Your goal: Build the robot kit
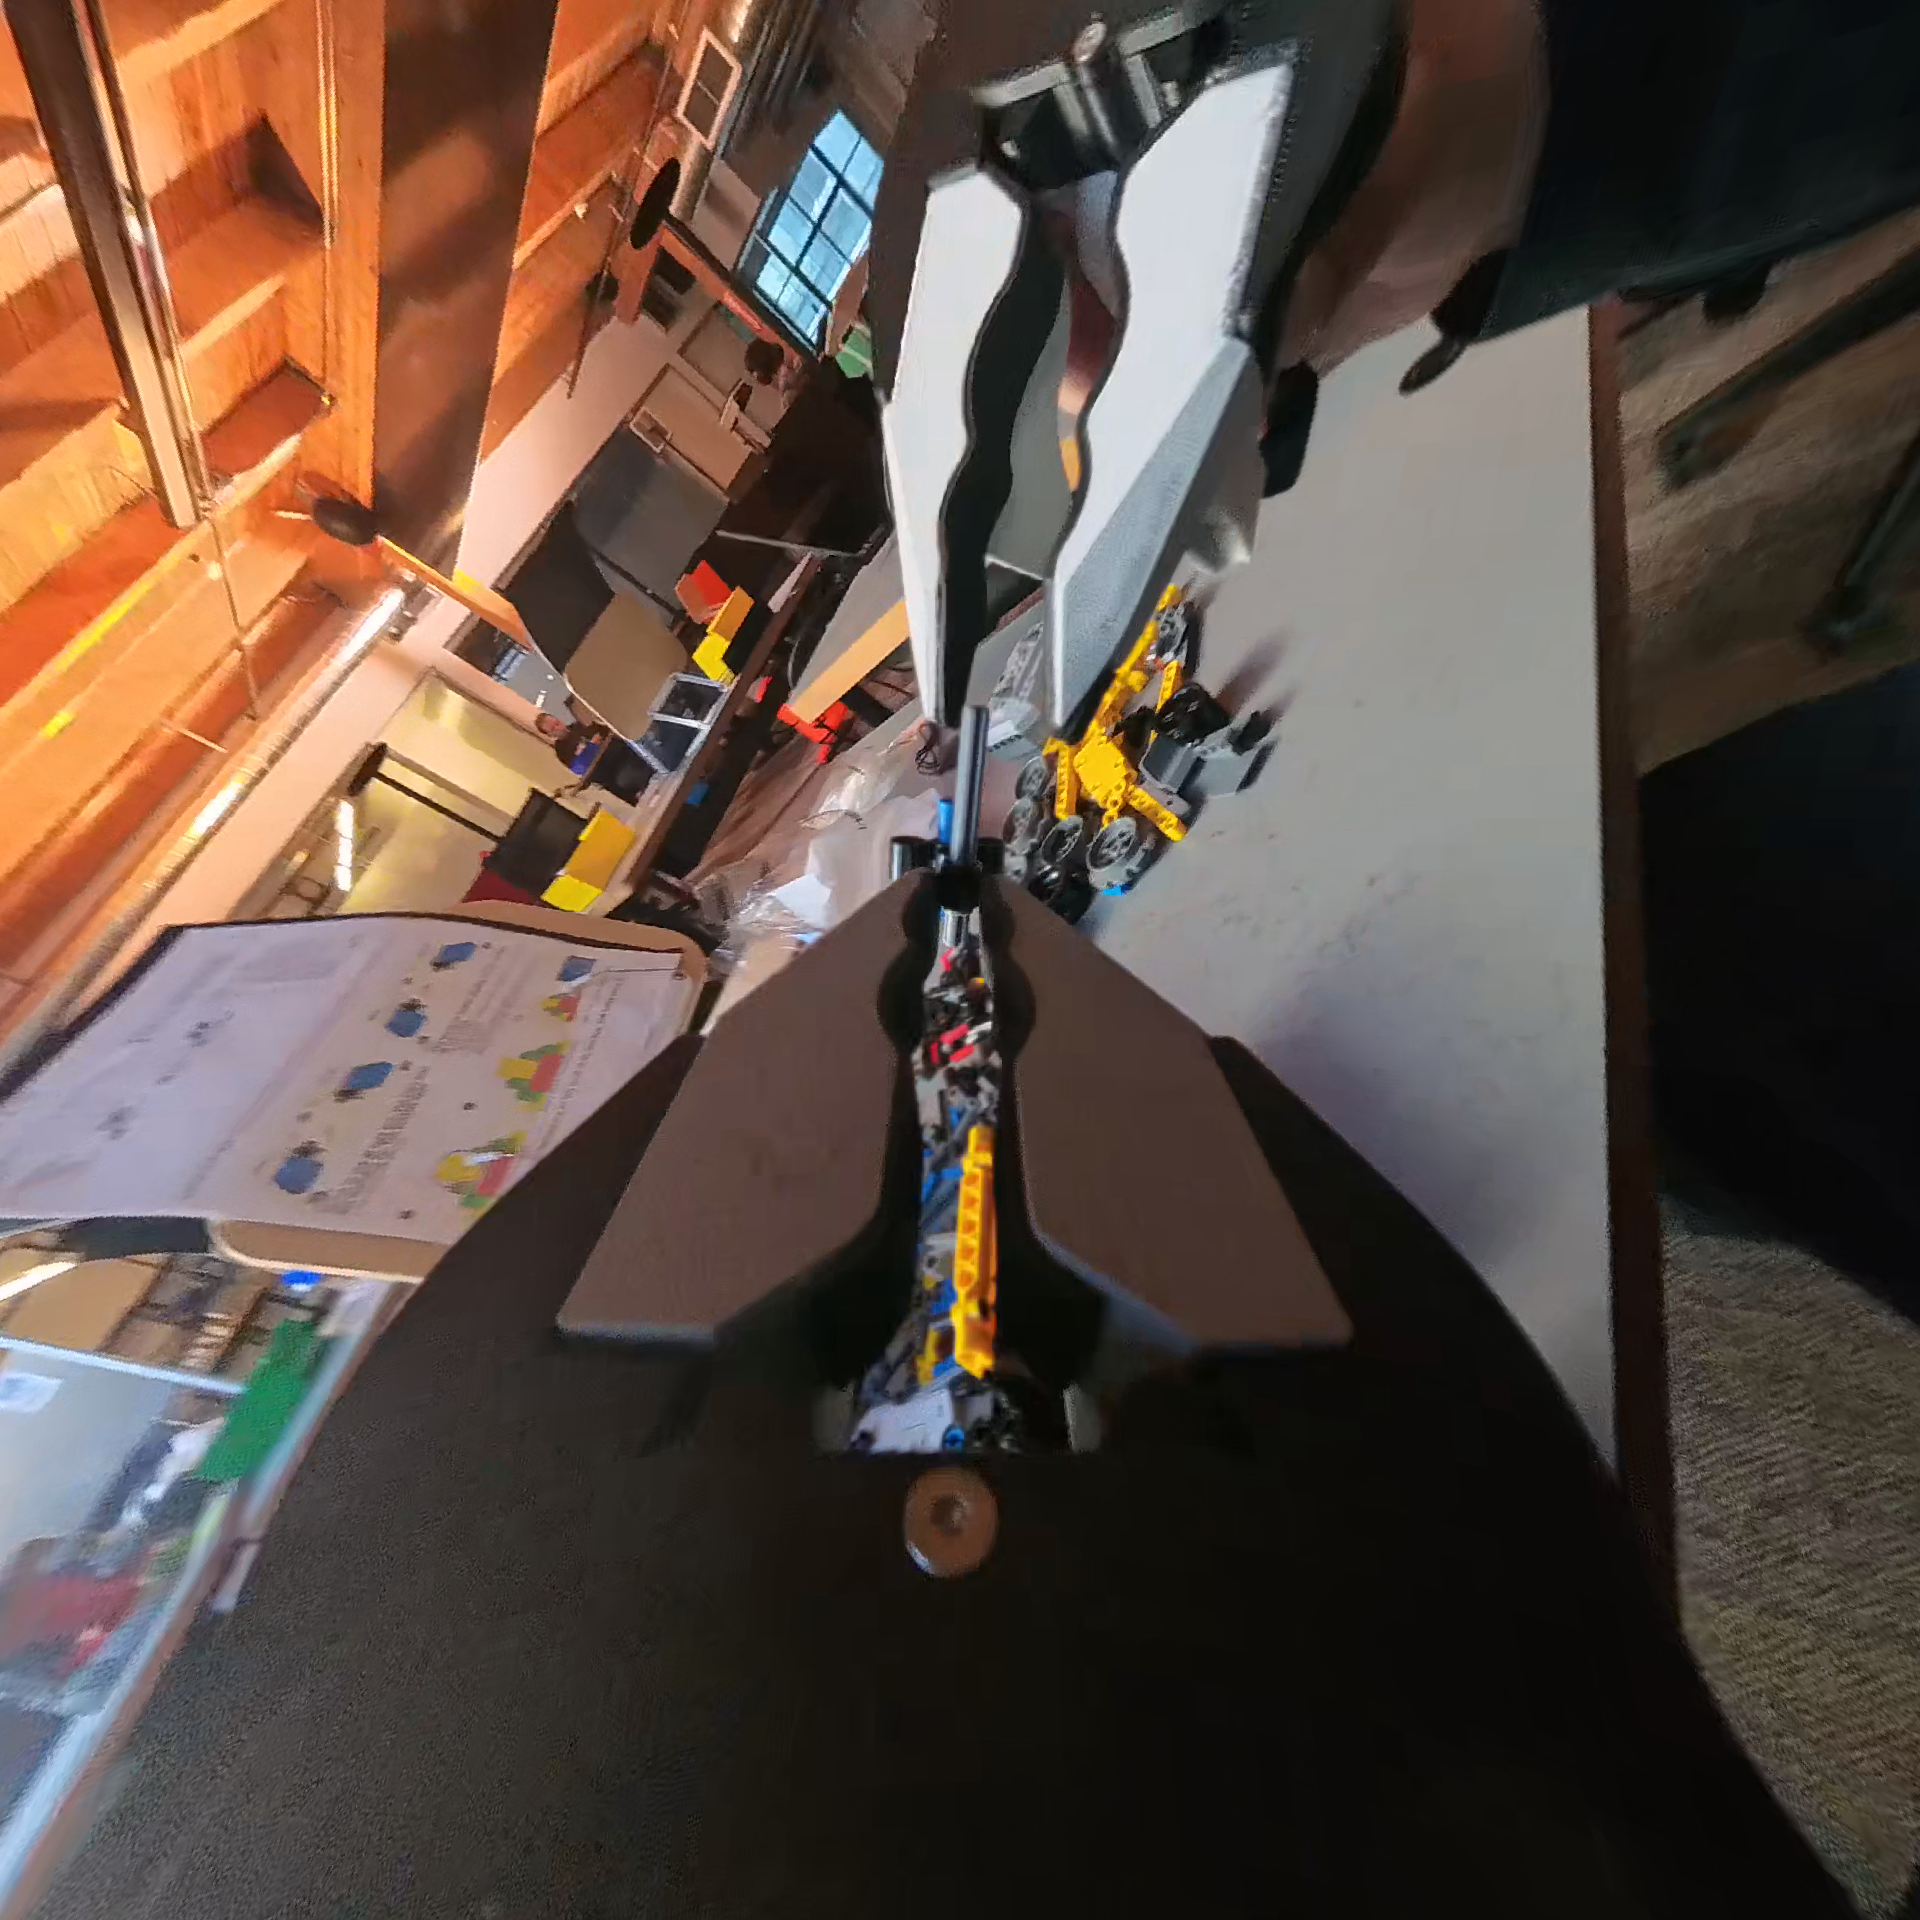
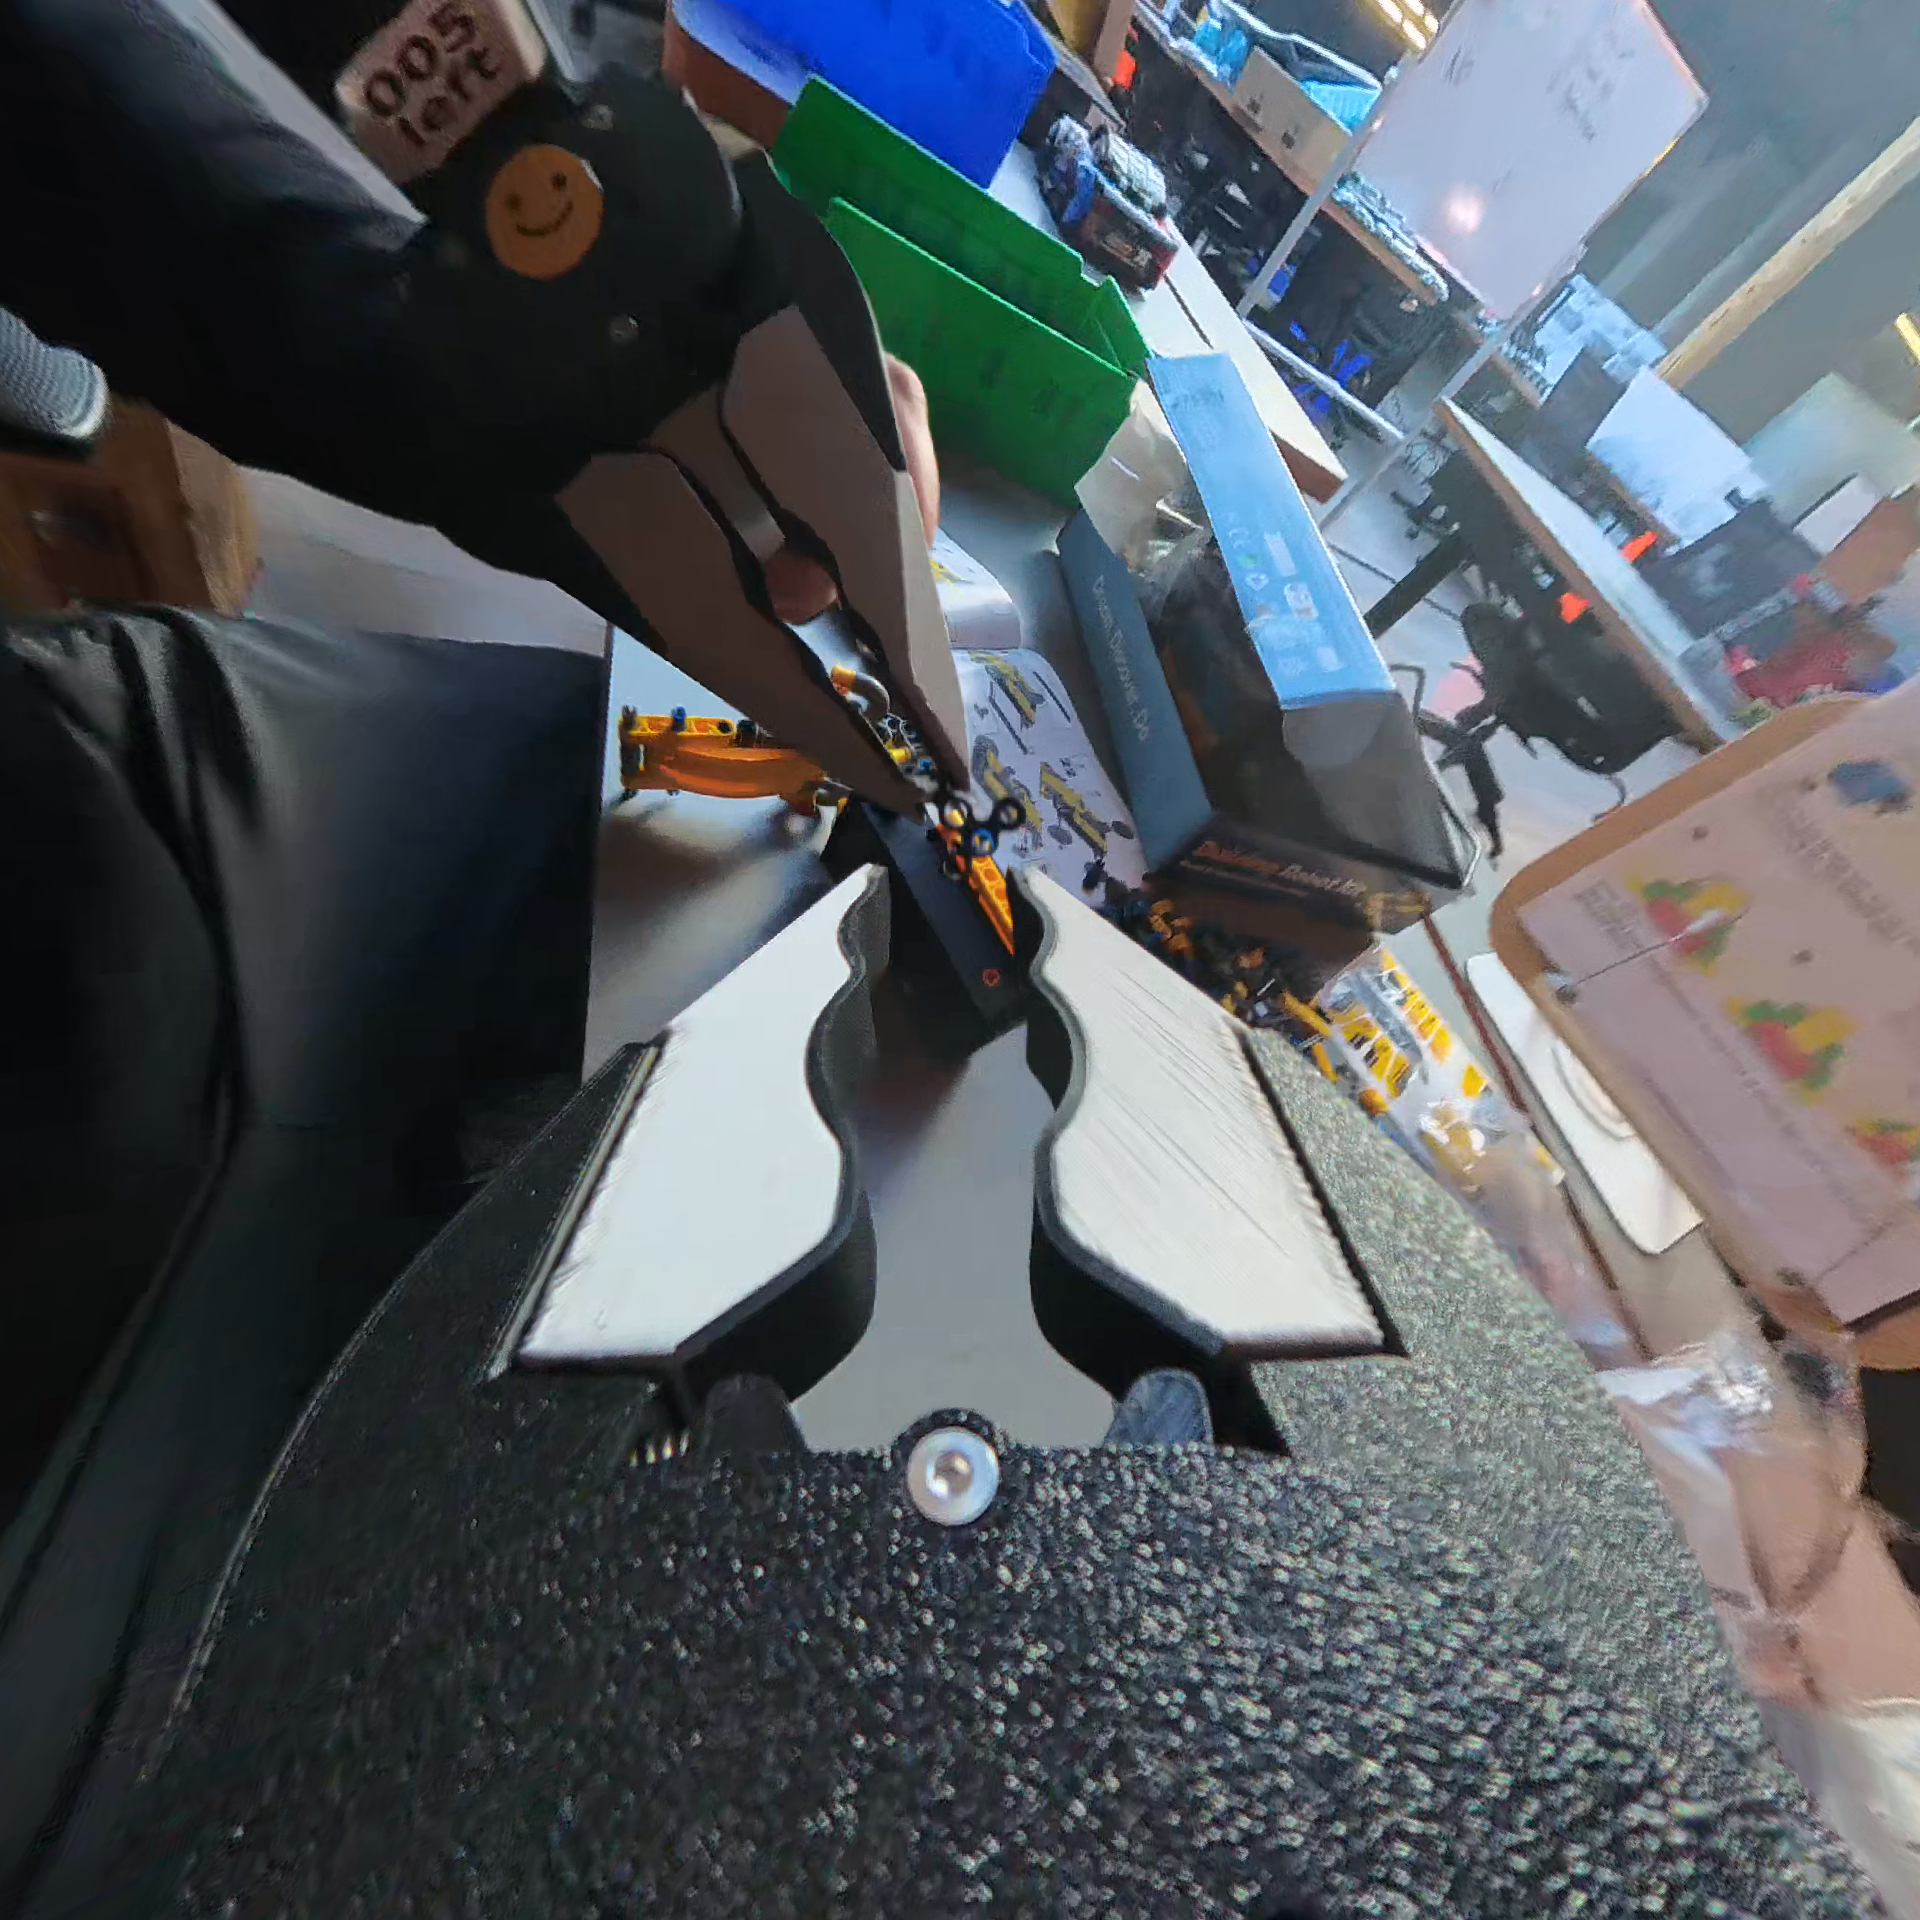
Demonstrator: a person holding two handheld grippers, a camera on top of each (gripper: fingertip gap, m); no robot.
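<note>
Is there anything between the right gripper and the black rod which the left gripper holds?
Nothing visible does. The free end of the black rod already lies between the open fingers of the right gripper, and the left gripper is shut on its other end. The yellow wheeled model stands apart on the table.

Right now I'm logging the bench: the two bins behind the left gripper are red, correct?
Not quite. The bins are green, not red, as the right wrist view shows. There are two, and they do sit behind the left gripper.
</note>
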